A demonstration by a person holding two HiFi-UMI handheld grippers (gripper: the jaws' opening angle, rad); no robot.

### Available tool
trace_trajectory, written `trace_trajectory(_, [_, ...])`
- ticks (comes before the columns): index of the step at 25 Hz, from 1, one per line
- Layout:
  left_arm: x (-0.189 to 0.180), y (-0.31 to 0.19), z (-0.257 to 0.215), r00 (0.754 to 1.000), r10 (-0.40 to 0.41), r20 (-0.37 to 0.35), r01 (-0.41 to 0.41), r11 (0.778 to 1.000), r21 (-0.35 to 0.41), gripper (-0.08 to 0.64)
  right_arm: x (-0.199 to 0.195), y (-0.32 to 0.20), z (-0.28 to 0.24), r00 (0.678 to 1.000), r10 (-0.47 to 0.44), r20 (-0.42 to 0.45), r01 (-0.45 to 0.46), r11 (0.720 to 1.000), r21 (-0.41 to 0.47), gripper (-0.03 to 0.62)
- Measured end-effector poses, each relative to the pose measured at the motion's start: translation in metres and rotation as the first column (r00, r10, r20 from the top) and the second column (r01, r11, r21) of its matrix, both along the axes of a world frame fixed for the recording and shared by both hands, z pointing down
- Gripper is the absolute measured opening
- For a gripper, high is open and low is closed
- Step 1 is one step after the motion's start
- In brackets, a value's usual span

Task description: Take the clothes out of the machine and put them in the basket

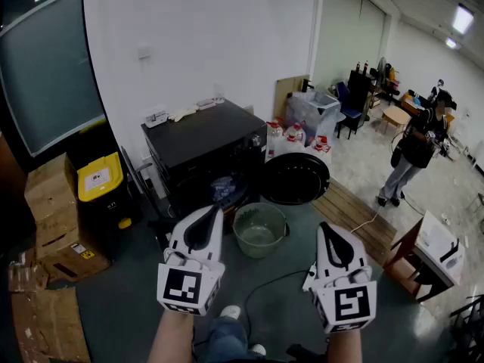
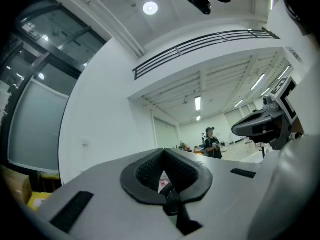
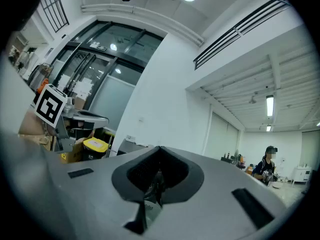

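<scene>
A black washing machine [image 1: 203, 144] stands against the white wall, its round door [image 1: 295, 178] swung open to the right. Bluish clothes [image 1: 224, 190] show in the drum opening. In front of the machine, a green basket [image 1: 259, 230] sits on the floor and looks empty. My left gripper [image 1: 212, 212] is held up before the machine's opening, shut, with nothing between its jaws. To the right of the basket my right gripper [image 1: 326, 228] is also shut and holds nothing. The left gripper view [image 2: 163, 153] and the right gripper view [image 3: 159, 150] both look level across the room, jaws together.
A yellow-lidded bin [image 1: 99, 177] and cardboard boxes [image 1: 51, 212] stand left of the machine. Bottles [image 1: 295, 135] and a wooden pallet [image 1: 354, 213] lie to its right. A person [image 1: 413, 156] stands far right. A cable [image 1: 266, 284] runs over the floor near my shoe [image 1: 231, 312].
</scene>
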State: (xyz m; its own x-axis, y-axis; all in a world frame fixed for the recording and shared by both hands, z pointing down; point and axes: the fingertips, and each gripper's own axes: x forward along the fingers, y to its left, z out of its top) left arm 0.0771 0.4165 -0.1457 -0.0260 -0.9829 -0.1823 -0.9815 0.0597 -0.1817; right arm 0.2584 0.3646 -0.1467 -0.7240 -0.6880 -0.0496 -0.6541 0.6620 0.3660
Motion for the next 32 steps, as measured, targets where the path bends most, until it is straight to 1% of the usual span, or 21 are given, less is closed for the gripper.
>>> trace_trajectory(4, [0.001,0.003,0.000,0.999,-0.005,0.033,0.005,1.000,0.000,-0.003,0.001,0.003,0.000,1.000,0.006,0.011,-0.006,1.000,-0.007,-0.014])
trace_trajectory(7, [0.005,0.004,0.001,0.999,-0.001,0.042,0.002,1.000,-0.006,-0.003,0.006,0.003,0.000,0.999,0.021,0.024,-0.020,1.000,-0.024,-0.014])
trace_trajectory(11, [-0.004,0.006,0.006,1.000,-0.022,0.018,0.022,0.999,-0.031,-0.003,0.009,0.002,0.002,0.995,0.055,0.083,-0.048,0.995,-0.086,-0.014])
trace_trajectory(12, [-0.006,0.006,0.008,1.000,-0.031,0.007,0.031,0.999,-0.038,-0.003,0.008,0.002,0.003,0.994,0.052,0.093,-0.043,0.994,-0.099,-0.014])
trace_trajectory(13, [-0.008,0.006,0.009,0.999,-0.039,-0.005,0.039,0.998,-0.044,-0.002,0.006,0.002,0.004,0.994,0.039,0.098,-0.027,0.993,-0.115,0.002])
trace_trajectory(14, [-0.010,0.005,0.011,0.999,-0.041,-0.022,0.040,0.998,-0.049,0.011,0.002,0.002,0.007,0.995,0.016,0.102,-0.002,0.991,-0.133,0.126])
trace_trajectory(15, [-0.010,0.002,0.012,0.998,-0.032,-0.047,0.030,0.998,-0.054,0.102,-0.002,0.001,0.010,0.994,-0.006,0.110,0.022,0.989,-0.149,0.308])
trace_trajectory(16, [-0.012,-0.002,0.013,0.997,-0.020,-0.075,0.016,0.998,-0.054,0.303,-0.005,-0.002,0.012,0.992,-0.012,0.126,0.033,0.987,-0.160,0.435])
trace_trajectory(17, [-0.015,-0.006,0.014,0.995,-0.016,-0.101,0.011,0.999,-0.050,0.463,-0.007,-0.007,0.013,0.989,-0.001,0.145,0.025,0.986,-0.166,0.477])
trace_trajectory(19, [-0.028,-0.017,0.016,0.991,-0.033,-0.129,0.027,0.998,-0.049,0.532,-0.010,-0.020,0.017,0.986,0.047,0.162,-0.019,0.985,-0.173,0.556])
trace_trajectory(20, [-0.035,-0.022,0.018,0.990,-0.039,-0.136,0.032,0.998,-0.054,0.551,-0.014,-0.027,0.019,0.985,0.067,0.160,-0.038,0.984,-0.175,0.573])
trace_trajectory(21, [-0.042,-0.028,0.019,0.989,-0.040,-0.141,0.032,0.998,-0.060,0.562,-0.019,-0.032,0.020,0.985,0.078,0.157,-0.050,0.983,-0.175,0.574])
trace_trajectory(24, [-0.065,-0.050,0.020,0.989,-0.034,-0.145,0.025,0.997,-0.067,0.569,-0.039,-0.051,0.016,0.983,0.078,0.168,-0.048,0.983,-0.177,0.574])
trace_trajectory(26, [-0.080,-0.069,0.019,0.991,-0.024,-0.133,0.013,0.997,-0.079,0.569,-0.053,-0.069,0.012,0.981,0.087,0.174,-0.055,0.982,-0.179,0.574])
trace_trajectory(30, [-0.113,-0.111,0.015,0.996,0.026,-0.085,-0.033,0.995,-0.089,0.568,-0.087,-0.107,0.007,0.984,0.123,0.130,-0.103,0.983,-0.153,0.572])
trace_trajectory(32, [-0.132,-0.128,0.013,0.995,0.058,-0.082,-0.065,0.995,-0.079,0.568,-0.108,-0.122,0.003,0.985,0.140,0.102,-0.126,0.983,-0.130,0.572])
